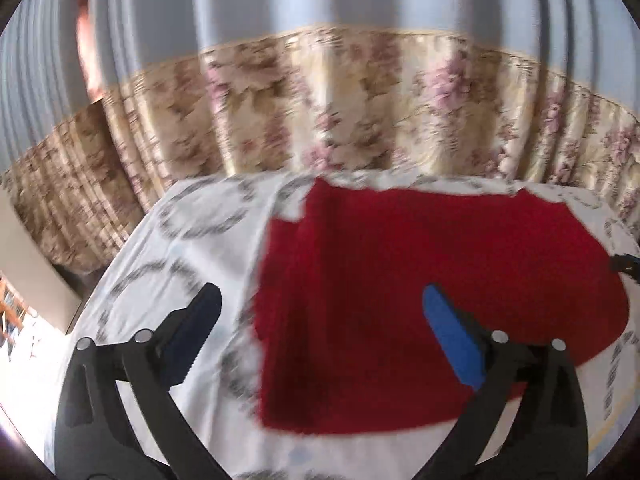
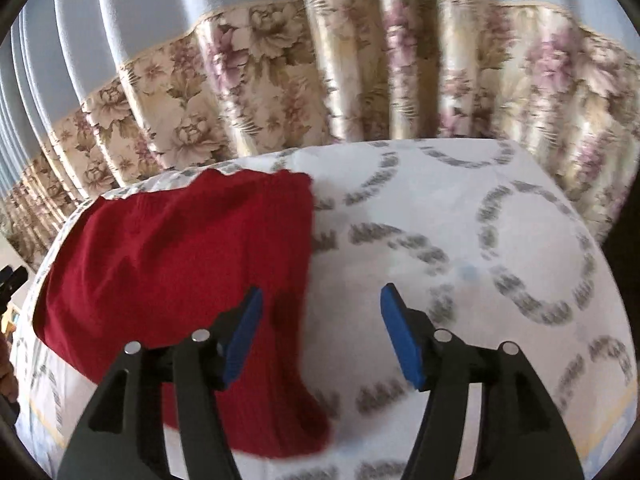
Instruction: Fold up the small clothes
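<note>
Red knit garment (image 1: pixel 420 300) lies flat on my table's white cloth with grey rings (image 2: pixel 480 240), in front of the flowered curtain (image 2: pixel 280 100). My left tongs (image 1: pixel 320 320) gape wide above its left part, holding nothing. My right tongs (image 2: pixel 320 316) stand partly open over its right edge, empty too, pads clear of the fabric.

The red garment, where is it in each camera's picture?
Left wrist view: the red garment fills the centre and right, lying on the white patterned cloth.
Right wrist view: the red garment lies on the left.
Shared landmark: the floral curtain hangs behind in both.
</note>
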`<state>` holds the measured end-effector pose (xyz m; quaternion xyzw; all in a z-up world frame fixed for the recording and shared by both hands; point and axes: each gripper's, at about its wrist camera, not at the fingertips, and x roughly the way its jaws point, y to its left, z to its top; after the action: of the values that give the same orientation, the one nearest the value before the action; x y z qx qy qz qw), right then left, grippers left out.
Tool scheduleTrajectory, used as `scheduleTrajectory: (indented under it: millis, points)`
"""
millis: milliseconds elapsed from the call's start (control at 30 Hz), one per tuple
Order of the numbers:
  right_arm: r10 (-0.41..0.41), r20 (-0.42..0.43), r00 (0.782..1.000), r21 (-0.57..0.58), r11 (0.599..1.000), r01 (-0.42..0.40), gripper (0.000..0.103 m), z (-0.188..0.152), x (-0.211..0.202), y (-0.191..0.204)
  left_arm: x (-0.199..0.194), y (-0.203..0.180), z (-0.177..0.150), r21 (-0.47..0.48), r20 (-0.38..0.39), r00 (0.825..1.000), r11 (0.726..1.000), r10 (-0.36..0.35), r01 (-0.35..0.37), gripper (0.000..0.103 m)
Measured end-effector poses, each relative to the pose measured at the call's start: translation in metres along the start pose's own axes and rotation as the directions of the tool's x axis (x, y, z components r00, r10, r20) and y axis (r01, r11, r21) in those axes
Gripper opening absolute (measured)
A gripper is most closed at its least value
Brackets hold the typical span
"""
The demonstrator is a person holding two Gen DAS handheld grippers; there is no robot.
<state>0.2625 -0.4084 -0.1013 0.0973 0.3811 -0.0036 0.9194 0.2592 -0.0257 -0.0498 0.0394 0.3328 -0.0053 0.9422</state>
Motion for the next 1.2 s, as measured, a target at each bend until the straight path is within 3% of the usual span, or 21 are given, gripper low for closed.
scheduleTrajectory:
  millis: [133, 367, 567, 633, 700, 900, 1200]
  points:
    - [-0.008, -0.057, 0.998, -0.043, 0.999, 0.006, 0.065, 0.008, 0.021, 0.019, 0.02, -0.034, 0.014, 0.028, -0.009, 0.999, 0.999, -0.035, 0.035, 0.1]
    - [-0.012, -0.123, 0.992, -0.071, 0.997, 0.004, 0.065, 0.008, 0.059, 0.036, 0.056, -0.062, 0.013, -0.02, -0.065, 0.993, 0.995, -0.1, 0.099, 0.1]
    - [0.026, -0.15, 0.988, -0.034, 0.999, -0.032, 0.068, 0.008, 0.071, 0.031, 0.086, -0.067, 0.001, -0.014, -0.116, 0.99, 0.996, -0.085, 0.084, 0.1]
    - [0.024, -0.15, 0.988, -0.04, 0.999, -0.03, 0.063, 0.007, 0.071, 0.034, 0.093, -0.064, -0.003, -0.031, -0.125, 0.988, 0.996, -0.092, 0.089, 0.1]
    - [0.057, -0.151, 0.987, -0.023, 0.998, -0.061, 0.046, 0.007, 0.071, 0.034, 0.095, -0.065, -0.004, -0.024, -0.125, 0.987, 0.995, -0.096, 0.094, 0.1]
    - [0.057, -0.133, 0.989, -0.035, 0.997, -0.062, 0.029, 0.005, 0.068, 0.047, 0.102, -0.07, -0.008, 0.005, -0.132, 0.988, 0.997, -0.08, 0.081, 0.098]
    - [0.1, -0.093, 0.991, 0.018, 0.995, -0.099, 0.02, 0.01, 0.058, 0.044, 0.106, -0.074, -0.006, 0.025, -0.145, 0.987, 0.997, -0.062, 0.066, 0.096]
